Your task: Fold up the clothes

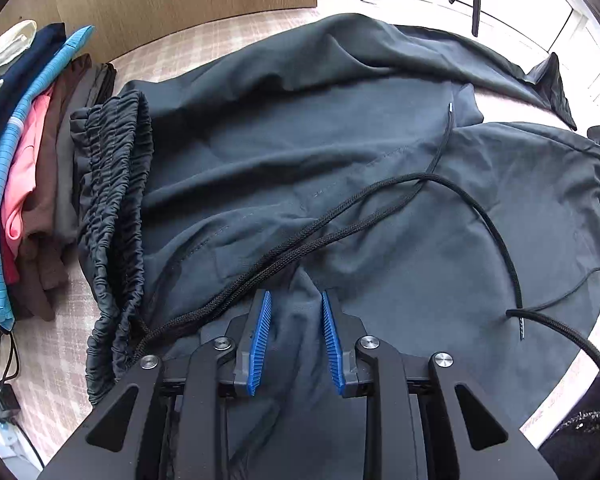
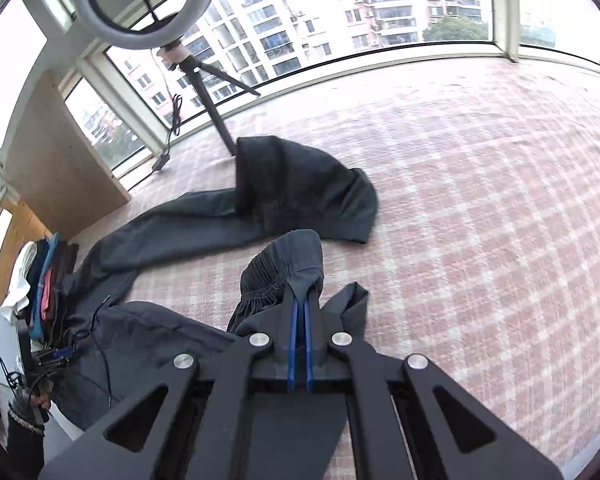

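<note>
dark trousers (image 1: 340,168) lie spread and rumpled across the pink checked bed cover (image 2: 480,200), elastic waistband (image 1: 116,216) bunched at the left of the left wrist view, next to a stack of folded clothes (image 1: 28,184). two long drawcords (image 1: 340,216) trail loose over the fabric.

left gripper (image 1: 296,300) points steeply down at the cloth near the waist, blue pads (image 1: 260,340) partly spread with a raised fold of fabric between them; whether they press on it cannot be told.

right gripper (image 2: 302,300) has its jaws pressed together, pinching the gathered cuff of one trouser leg (image 2: 284,268), which hangs off the tips. the other leg (image 2: 300,184) lies doubled over on the cover further out, by the tripod (image 2: 216,116).

handling, as judgement: thin woven fabric, light, limp, likely a bit slick; it will sag and slide, no stiffness to push against. best holds are the thick bits: elastic waistband and gathered cuffs, where pads bite into ridges. flat panel pinches probably slip. drawcords could snag on jaws or get folded in crooked; worth keeping clear.
</note>
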Demonstrator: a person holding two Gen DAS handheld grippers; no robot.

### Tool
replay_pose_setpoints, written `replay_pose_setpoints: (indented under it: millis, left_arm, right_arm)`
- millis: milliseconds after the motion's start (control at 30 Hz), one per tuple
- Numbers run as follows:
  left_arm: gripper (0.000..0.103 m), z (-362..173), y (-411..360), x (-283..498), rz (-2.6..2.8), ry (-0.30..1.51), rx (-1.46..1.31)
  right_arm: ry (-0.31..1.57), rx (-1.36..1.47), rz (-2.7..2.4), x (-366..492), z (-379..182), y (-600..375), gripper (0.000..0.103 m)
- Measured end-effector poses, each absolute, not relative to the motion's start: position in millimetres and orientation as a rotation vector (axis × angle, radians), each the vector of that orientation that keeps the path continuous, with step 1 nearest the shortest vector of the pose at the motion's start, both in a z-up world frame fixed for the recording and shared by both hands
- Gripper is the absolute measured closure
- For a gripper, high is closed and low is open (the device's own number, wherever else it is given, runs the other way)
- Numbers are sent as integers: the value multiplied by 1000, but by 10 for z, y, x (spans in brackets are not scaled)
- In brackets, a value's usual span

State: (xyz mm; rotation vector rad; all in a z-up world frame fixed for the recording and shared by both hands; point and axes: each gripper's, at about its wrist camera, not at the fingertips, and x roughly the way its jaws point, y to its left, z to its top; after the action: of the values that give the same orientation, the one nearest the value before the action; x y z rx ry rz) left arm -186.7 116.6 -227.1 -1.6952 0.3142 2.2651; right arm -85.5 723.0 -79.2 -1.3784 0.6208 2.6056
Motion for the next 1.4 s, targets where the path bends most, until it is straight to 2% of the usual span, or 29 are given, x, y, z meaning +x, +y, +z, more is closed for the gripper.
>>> replay_pose_setpoints:
  millis: [200, 333, 367, 433, 467, 500, 567, 667, 833, 1067, 1100, 1167, 1267, 1400]
  left_arm:
    - [78, -2154, 1292, -1825, 2239, 343, -1635]
    - [78, -2041, 1398, -1799, 2239, 349, -1582]
    - [78, -2018, 1425, -1794, 2241, 348, -1571]
    - [78, -1982, 1496, -1778, 2247, 353, -1558]
    - [78, -1967, 1522, -1785, 2247, 354, -1551]
    - [78, -1954, 1537, -1803, 2244, 357, -1542]
    - [78, -1909, 1591, -1772, 2240, 372, -1524]
    - [73, -1866, 1680, -1649, 2217, 374, -1501]
    - [71, -1851, 1836, -1408, 2164, 404, -1511]
    - [71, -2043, 1872, -1302, 2159, 396, -1612]
    - [71, -2064, 1850, -1292, 2166, 389, -1626]
    - [71, -2081, 1791, -1266, 2181, 359, -1647]
    - [71, -2069, 1718, -1212, 2208, 329, -1665]
    - [71, -1954, 1756, -984, 2183, 339, -1645]
  right_arm:
    - [626, -1051, 2443, 176, 56, 7842, 100]
    - [520, -1021, 2418, 217, 356, 7856, 100]
    - [492, -1058, 2392, 110, 295, 7882, 95]
    - [435, -1172, 2319, -218, 6, 7972, 73]
    - [408, -1238, 2293, -403, -213, 8034, 55]
    - [381, -1314, 2271, -593, -457, 8097, 52]
    - [419, -1409, 2200, -754, -826, 8277, 52]
    - [618, -1414, 2253, -570, -1039, 8539, 52]
    - [472, -1539, 2263, -55, -1342, 8530, 52]
    - [558, -1640, 2361, 40, -1787, 8352, 52]
    - [563, -1650, 2377, 28, -1827, 8292, 57]
    - [575, -1644, 2399, 27, -1873, 8176, 79]
    - [597, -1562, 2431, 114, -1706, 8128, 79]
    - [632, -1336, 2427, 358, -1090, 8442, 80]
